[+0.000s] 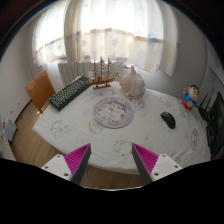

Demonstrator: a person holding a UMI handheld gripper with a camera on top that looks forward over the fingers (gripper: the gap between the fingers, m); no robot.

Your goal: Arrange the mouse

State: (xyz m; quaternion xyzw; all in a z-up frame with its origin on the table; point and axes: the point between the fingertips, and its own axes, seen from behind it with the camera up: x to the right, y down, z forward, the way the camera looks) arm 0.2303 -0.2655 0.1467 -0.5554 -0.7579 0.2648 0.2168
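Note:
A small dark mouse (168, 119) lies on the white tablecloth at the right side of the table (70, 135), far beyond my fingers. A round patterned mat (113, 114) sits mid-table, straight ahead of the fingers. My gripper (112, 160) hangs over the table's near edge, open, with nothing between its pink pads (78, 157). Below the gap between the fingers I see wooden floor.
A black keyboard (69, 93) lies at the far left, a wooden chair (40, 89) beside it. A model ship (101, 74) and a white lumpy object (132, 82) stand at the back. A colourful toy figure (189, 97) stands far right. Curtained windows lie behind.

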